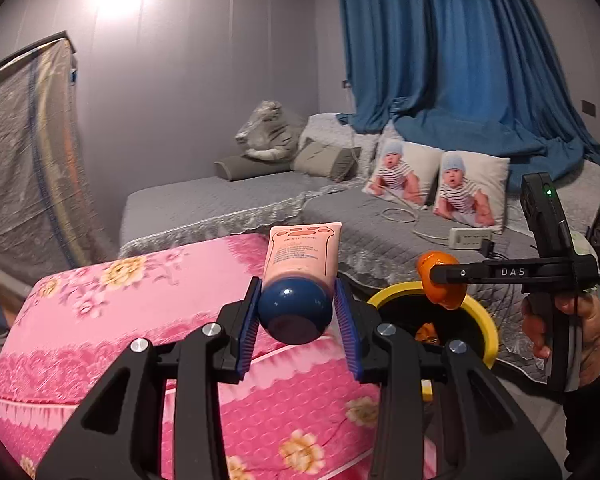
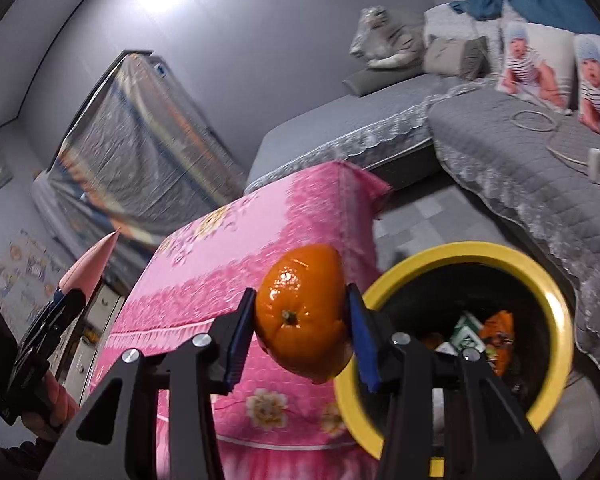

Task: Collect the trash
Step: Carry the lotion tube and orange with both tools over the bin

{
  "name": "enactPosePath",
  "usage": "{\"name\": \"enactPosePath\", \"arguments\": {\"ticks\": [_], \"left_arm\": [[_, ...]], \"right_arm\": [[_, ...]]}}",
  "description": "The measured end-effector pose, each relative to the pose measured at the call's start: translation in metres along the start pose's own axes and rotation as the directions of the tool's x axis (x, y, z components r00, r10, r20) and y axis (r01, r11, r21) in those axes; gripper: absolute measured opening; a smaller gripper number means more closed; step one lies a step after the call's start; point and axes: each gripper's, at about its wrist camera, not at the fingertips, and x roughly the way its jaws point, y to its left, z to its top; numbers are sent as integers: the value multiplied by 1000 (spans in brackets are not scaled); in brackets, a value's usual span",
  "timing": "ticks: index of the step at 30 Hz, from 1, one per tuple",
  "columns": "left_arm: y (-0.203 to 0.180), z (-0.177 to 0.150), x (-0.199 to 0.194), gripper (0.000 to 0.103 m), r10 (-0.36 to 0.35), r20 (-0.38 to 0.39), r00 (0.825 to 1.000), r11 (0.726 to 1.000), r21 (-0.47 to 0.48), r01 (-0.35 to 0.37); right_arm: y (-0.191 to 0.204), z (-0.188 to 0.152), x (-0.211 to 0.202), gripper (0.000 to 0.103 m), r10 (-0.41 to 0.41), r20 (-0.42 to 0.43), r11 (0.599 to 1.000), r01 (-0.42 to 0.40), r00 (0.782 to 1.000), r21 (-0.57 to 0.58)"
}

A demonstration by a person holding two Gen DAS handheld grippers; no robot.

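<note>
Bedroom, grey walls, blue curtain (image 1: 440,60), grey quilted bed (image 1: 260,200). I have the orange (image 2: 302,316) clamped between the pads of my right hand-held gripper (image 2: 296,330), hanging just beside the yellow rim of the trash bin (image 2: 556,320), not yet over the opening. My left hand-held gripper (image 1: 296,308) is closed on a pink tube (image 1: 304,252), held by its blue cap, above the pink floral surface (image 1: 100,320).

Progress, as I judge it: the bin already holds wrappers and something orange; these two items are picked up, neither dropped. Release is what remains.

Right wrist view looks down into the bin contents; left wrist view shows only the rim, but gives the tube label and a power strip (image 1: 470,238) on the bed.
</note>
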Motion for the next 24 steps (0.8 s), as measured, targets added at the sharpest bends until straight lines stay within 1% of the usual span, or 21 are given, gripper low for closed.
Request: {"name": "enactPosePath", "arguments": {"ticks": [3,9,15,24], "left_arm": [[-25,7,16,34,-42,5,999,999,33,42],[-60,11,46,34,-98,-19,995,994,45,99],[-78,11,67,34,-115,-27,993,992,46,116],[-97,8,92,34,-115,-34,993,992,47,116]], "right_arm": [[-20,-2,-13,42,-51,34,998,50,998,23],[-55,-6,-23,42,-83,65,993,77,994,86],[-76,-14,-24,42,-94,66,989,86,993,122],[-100,-27,-18,42,-108,49,979,98,993,180]]}}
